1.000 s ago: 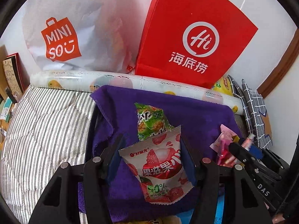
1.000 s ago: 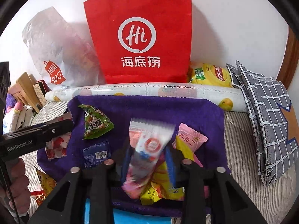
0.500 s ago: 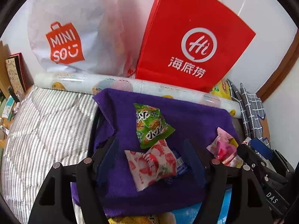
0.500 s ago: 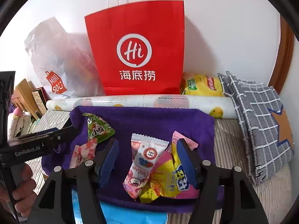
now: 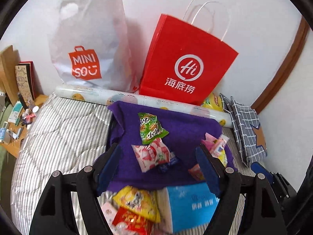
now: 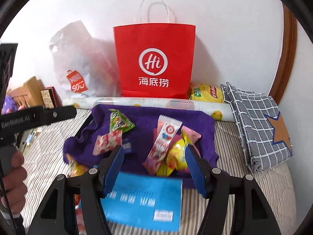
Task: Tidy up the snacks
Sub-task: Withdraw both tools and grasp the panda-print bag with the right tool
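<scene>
A purple cloth (image 5: 185, 129) (image 6: 144, 115) lies on the striped bedding and carries the snacks. On its left side are a green packet (image 5: 150, 127) (image 6: 120, 122) and a pink strawberry packet (image 5: 150, 154) (image 6: 106, 140). On its right side a long pink-white packet (image 6: 163, 139) rests on yellow packets (image 6: 176, 154). My left gripper (image 5: 157, 148) hovers above the strawberry packet, its jaws opening, with nothing gripped. My right gripper (image 6: 153, 149) is open above the long packet, clear of it. A blue pack (image 6: 144, 201) lies at the cloth's near edge.
A red paper bag (image 6: 154, 62) and a white plastic bag (image 5: 88, 45) stand against the wall behind a printed roll (image 5: 137, 99). A folded grey checked cloth (image 6: 258, 121) lies at the right. More packets (image 5: 137, 197) sit near the blue pack. A cluttered desk (image 5: 11, 121) is at the left.
Both grippers let go of their packets, the left the strawberry one and the right the long pink-white one. Both opened, then drew back and up; the packets now lie on the cloth.
</scene>
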